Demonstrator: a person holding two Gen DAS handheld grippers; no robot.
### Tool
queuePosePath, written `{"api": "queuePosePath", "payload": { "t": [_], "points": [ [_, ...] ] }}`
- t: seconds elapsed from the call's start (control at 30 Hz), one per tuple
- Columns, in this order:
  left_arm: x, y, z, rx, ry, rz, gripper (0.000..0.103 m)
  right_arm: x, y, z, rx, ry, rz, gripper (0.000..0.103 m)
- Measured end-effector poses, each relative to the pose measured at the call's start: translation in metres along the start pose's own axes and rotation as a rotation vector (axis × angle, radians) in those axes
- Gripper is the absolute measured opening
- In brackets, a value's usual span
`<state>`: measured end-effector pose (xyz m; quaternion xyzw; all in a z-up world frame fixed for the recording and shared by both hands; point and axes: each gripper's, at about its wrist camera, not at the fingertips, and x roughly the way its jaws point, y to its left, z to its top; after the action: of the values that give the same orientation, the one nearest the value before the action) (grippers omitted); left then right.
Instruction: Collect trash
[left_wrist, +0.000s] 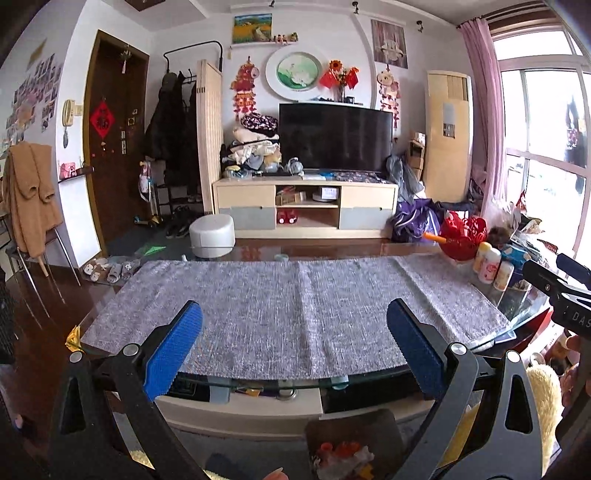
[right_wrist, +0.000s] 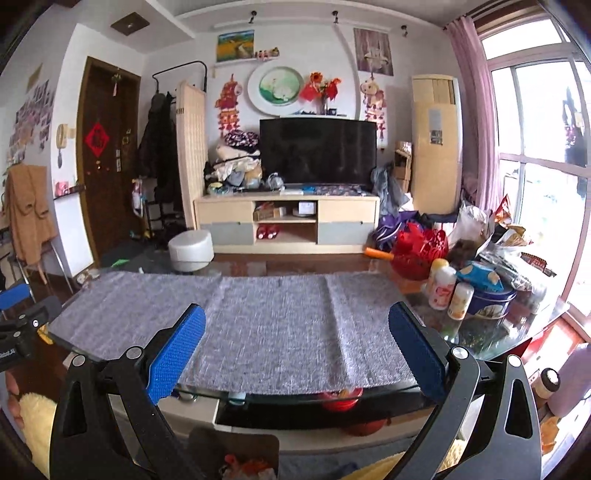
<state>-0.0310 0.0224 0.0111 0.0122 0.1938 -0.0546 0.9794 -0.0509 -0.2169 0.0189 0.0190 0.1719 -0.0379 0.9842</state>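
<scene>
Through my left wrist camera, my left gripper (left_wrist: 294, 350) hangs over the near edge of the glass table (left_wrist: 491, 341), its blue pads (left_wrist: 175, 356) spread wide with nothing between them. A grey mat (left_wrist: 295, 310) covers most of the tabletop and lies bare. Below, low between my arms, a brown bin (left_wrist: 351, 424) holds crumpled trash (left_wrist: 341, 459) in orange and white. At the far right edge my other gripper shows as a black frame. Through my right wrist camera, my right gripper (right_wrist: 296, 349) also stands wide apart and empty above the same mat. To the right of the mat sit a red basket (right_wrist: 421, 254), small bottles (right_wrist: 441, 288) and a blue round tin (right_wrist: 493, 301). The bin appears again at the bottom, just beneath me.
</scene>
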Motion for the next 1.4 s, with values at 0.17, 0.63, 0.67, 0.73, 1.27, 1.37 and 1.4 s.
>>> {"api": "queuePosePath", "payload": {
  "t": [0.17,0.63,0.67,0.73,1.27,1.37,1.4],
  "points": [
    [0.000,-0.002,0.000,0.005,-0.003,-0.001,0.095,0.001,0.001,0.000,0.006,0.001,0.007,0.100],
    [0.001,-0.002,0.000,0.008,0.001,-0.002,0.095,0.005,0.003,-0.001,0.007,0.017,0.013,0.100],
    [0.001,-0.002,0.000,0.008,0.000,-0.003,0.095,0.005,0.004,-0.001,0.007,0.017,0.013,0.100],
    [0.000,-0.003,0.000,0.009,-0.001,-0.003,0.095,0.005,0.004,-0.001,0.007,0.016,0.014,0.100],
    [0.001,-0.007,0.004,0.008,0.004,-0.007,0.095,0.011,0.005,-0.004,0.008,0.032,0.018,0.100],
    [0.002,-0.006,0.003,0.008,0.004,-0.008,0.095,0.011,0.005,-0.004,0.008,0.030,0.016,0.100],
    [0.002,-0.006,0.003,0.009,0.005,-0.007,0.095,0.011,0.005,-0.004,0.009,0.031,0.016,0.100]
  ]
}}
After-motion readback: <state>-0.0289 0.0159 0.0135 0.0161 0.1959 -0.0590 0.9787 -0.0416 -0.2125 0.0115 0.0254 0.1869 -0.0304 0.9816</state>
